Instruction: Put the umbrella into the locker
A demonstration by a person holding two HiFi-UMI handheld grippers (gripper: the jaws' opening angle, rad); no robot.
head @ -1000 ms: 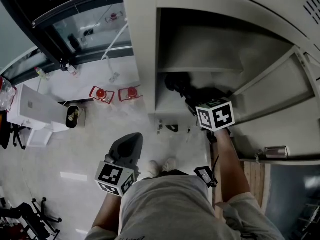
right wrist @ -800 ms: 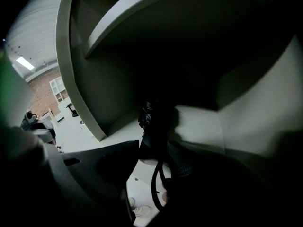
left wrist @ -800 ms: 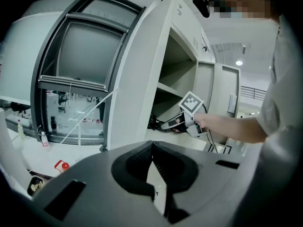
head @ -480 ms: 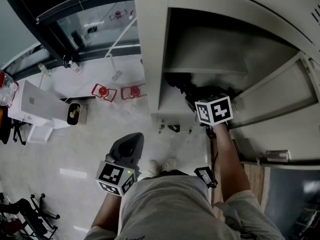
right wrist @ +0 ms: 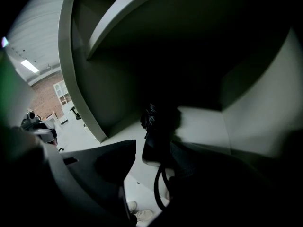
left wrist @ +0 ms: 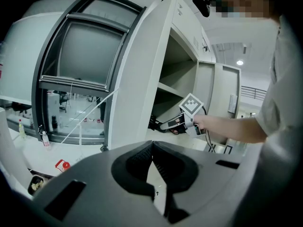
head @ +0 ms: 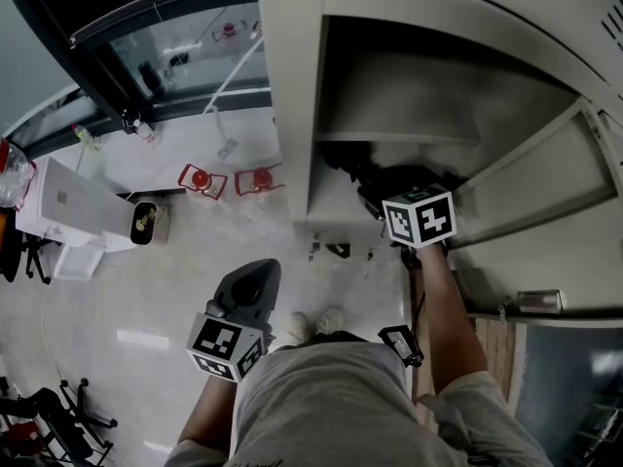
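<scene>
Umbrella (right wrist: 160, 119): locker (head: 292, 95) floor, centre frame | right gripper (right wrist: 156, 162): jaws just spreading astride it, seemingly clear; back out straight | left gripper (left wrist: 151, 157): jaws pressed together, empty

I see the floor (head: 146, 290) brightly, evenly lit, while my right gripper view into the locker (right wrist: 258, 108) is murky, nearly black. Straight edges bow toward every frame's rim; a ceiling lamp (left wrist: 240, 62) glares.

- Locker (head: 292, 86) stands open, its door (head: 545, 178) swung to the right.
- Dark umbrella (head: 355, 168) lies in the bottom compartment.
- Right gripper (head: 387, 198) reaches in, jaws just opening wider at the umbrella's near end.
- Left gripper (head: 255, 272) hangs over the floor (head: 146, 280).
</scene>
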